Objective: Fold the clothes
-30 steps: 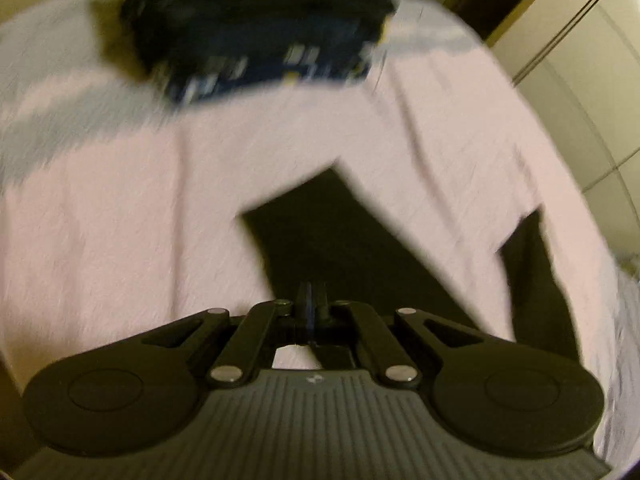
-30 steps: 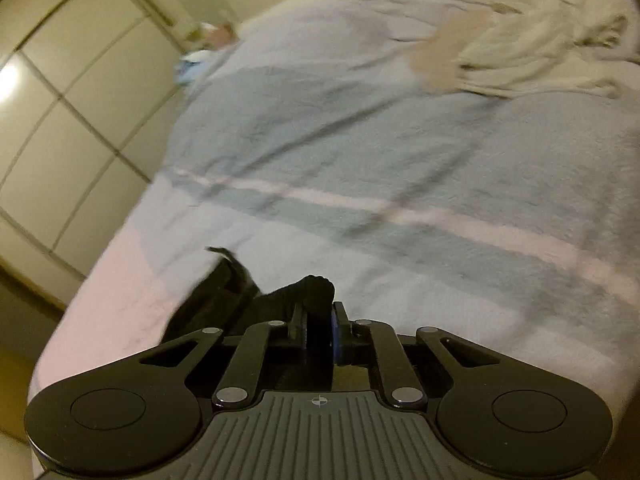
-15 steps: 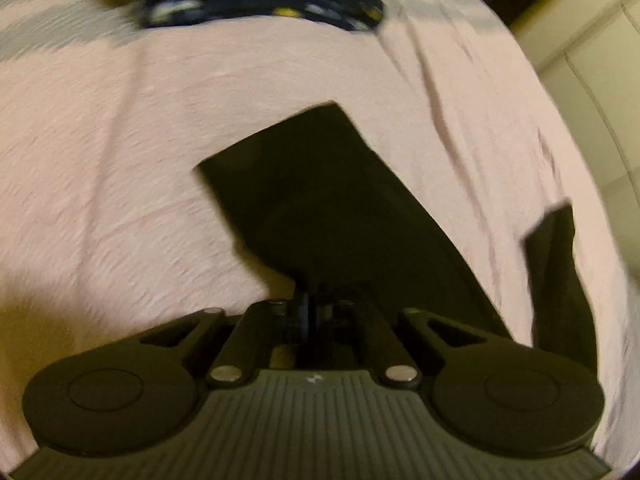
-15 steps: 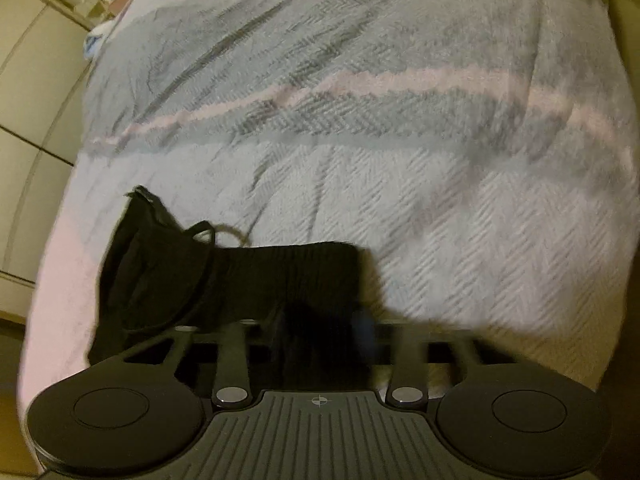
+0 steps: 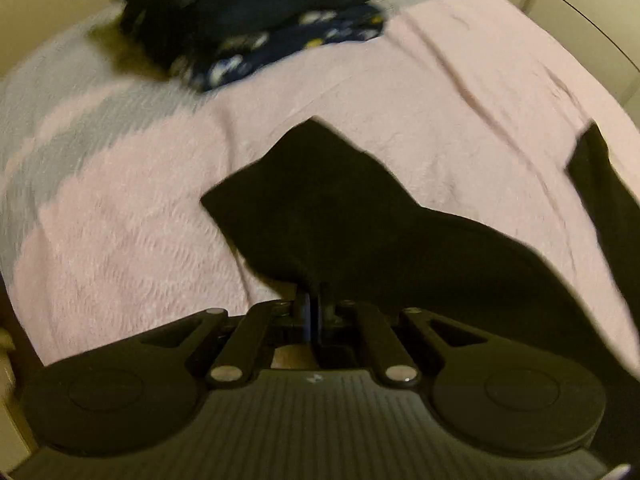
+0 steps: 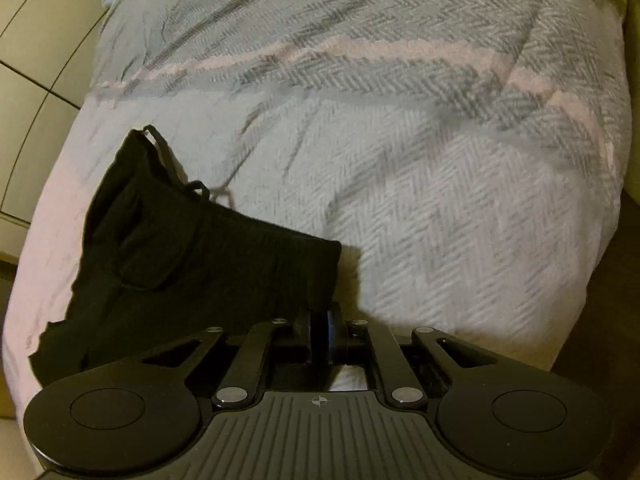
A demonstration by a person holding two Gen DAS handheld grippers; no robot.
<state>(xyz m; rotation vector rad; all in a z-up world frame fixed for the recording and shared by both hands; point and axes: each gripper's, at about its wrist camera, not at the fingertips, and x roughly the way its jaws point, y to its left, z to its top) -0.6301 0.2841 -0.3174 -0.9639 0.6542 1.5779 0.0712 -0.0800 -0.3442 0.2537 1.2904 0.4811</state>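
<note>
Pink and grey blanket (image 6: pixel 420 168) covers the bed under both my grippers, herringbone-woven, with pale cupboard doors (image 6: pixel 36 36) beyond its left edge in the right wrist view. At the far edge in the left wrist view sits a stack (image 5: pixel 256 12) of folded dark clothes, the lowest one navy with a light print.

Black trousers (image 5: pixel 340 216) lie across the pink part of the blanket near the near edge. From the left wrist, one squared end of them points toward the stack, well apart from it, and a second black strip (image 5: pixel 600 184) lies near the right edge. From the right wrist, the waistband end (image 6: pixel 192 256) rests on the near left part of the bed, with a thin drawstring (image 6: pixel 200 192) looping off onto the grey.

My left gripper (image 5: pixel 312 304) has its fingers pressed together on the near edge of the black cloth. My right gripper (image 6: pixel 320 328) is likewise pinched closed on the waistband's corner.
</note>
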